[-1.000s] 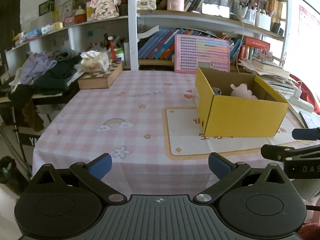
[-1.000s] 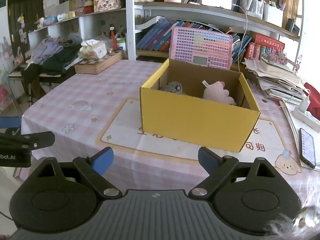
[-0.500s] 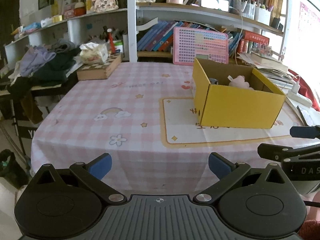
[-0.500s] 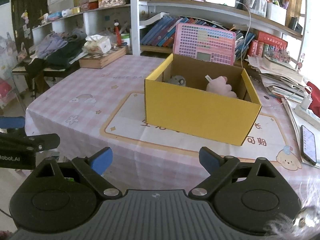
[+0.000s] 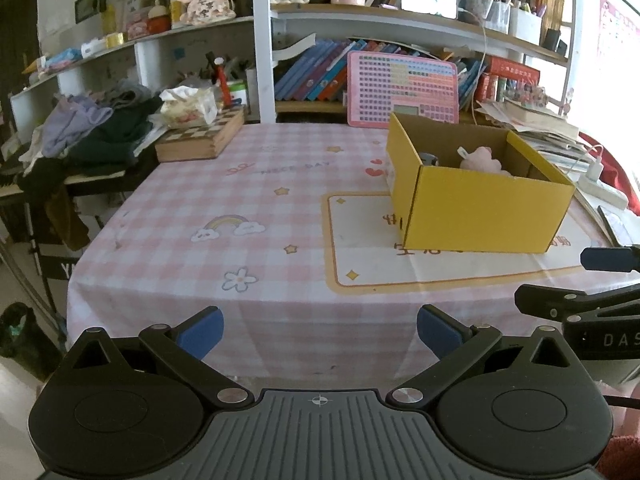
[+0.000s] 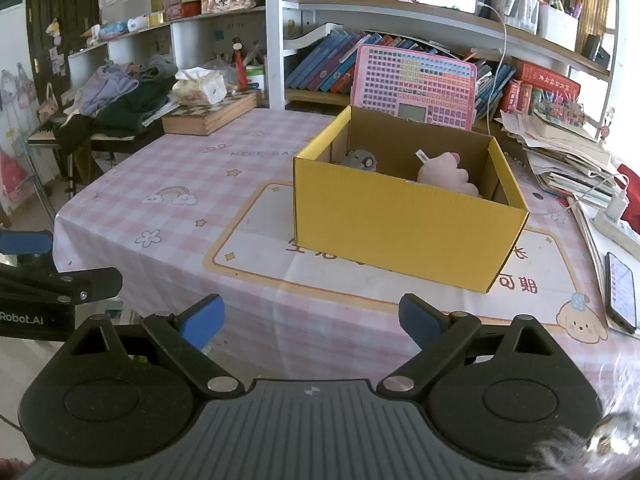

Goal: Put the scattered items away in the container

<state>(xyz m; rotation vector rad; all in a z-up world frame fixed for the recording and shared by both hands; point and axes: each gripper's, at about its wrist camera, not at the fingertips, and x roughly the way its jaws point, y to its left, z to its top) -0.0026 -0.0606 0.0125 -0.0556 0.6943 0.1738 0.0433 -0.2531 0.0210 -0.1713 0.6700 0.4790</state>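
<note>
A yellow cardboard box (image 6: pixel 404 224) (image 5: pixel 480 208) stands open on the pink checked tablecloth (image 6: pixel 168 216), on a cream placemat (image 6: pixel 256 256). Inside lie a pink plush toy (image 6: pixel 446 174) (image 5: pixel 480 160) and a grey plush toy (image 6: pixel 362 160) at the left. My right gripper (image 6: pixel 310 320) hangs open and empty in front of the table's near edge, short of the box. Open and empty too, my left gripper (image 5: pixel 318 330) sits off the near edge, left of the box. Each gripper shows at the other view's side edge.
A phone (image 6: pixel 620 292) lies at the table's right edge beside a power strip (image 6: pixel 616 228). A wooden chessboard box (image 6: pixel 212 114) with a tissue pack (image 6: pixel 200 88) sits far left. A pink keyboard toy (image 6: pixel 414 84) leans behind the box. Bookshelves and piled clothes (image 5: pixel 92 128) ring the table.
Both views have drawn back and risen a little from the table, so the box looks smaller and more of the near cloth edge shows. Both grippers stay open and empty.
</note>
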